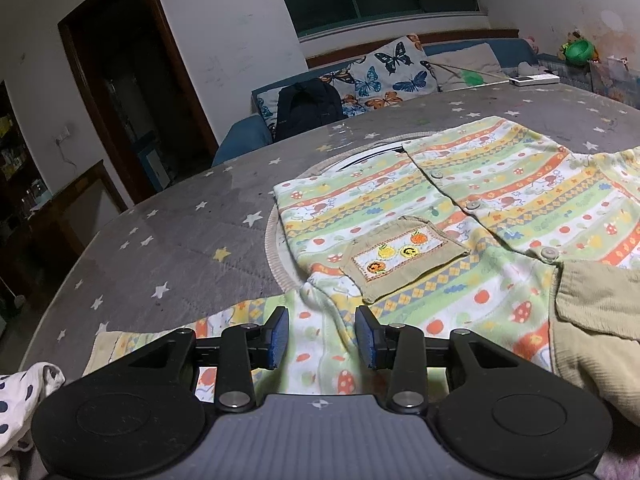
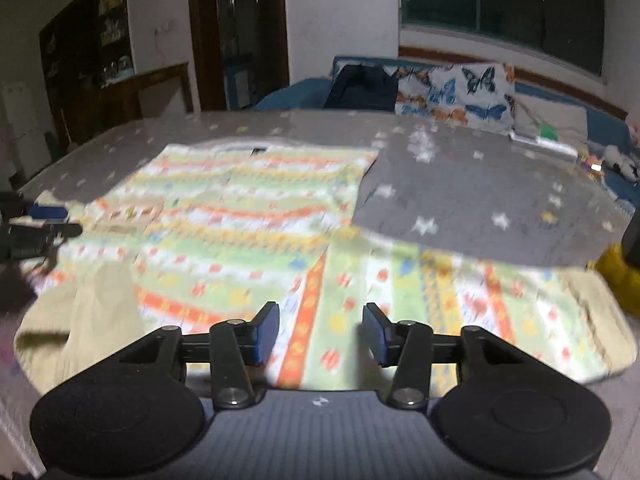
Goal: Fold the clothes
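A child's striped cotton cardigan in green, orange and yellow, with a beige corduroy collar and an embroidered chest pocket, lies spread front-up on the grey star-printed surface, sleeves stretched out to either side. My left hand-held gripper hovers low over the garment's left sleeve where it joins the body, jaws parted, nothing between the blue pads. My right hand-held gripper is likewise released, poised over the opposite sleeve; that view is motion-blurred, so the exact height above the cloth cannot be told. The risk, as I judge it: pinching only the top layer near the armpit would drag the open placket askew, and uneven pulls from the two sides could bunch the body over the woven round mat beneath it. Both grippers point forward and slightly down across the cardigan towards the butterfly cushion.
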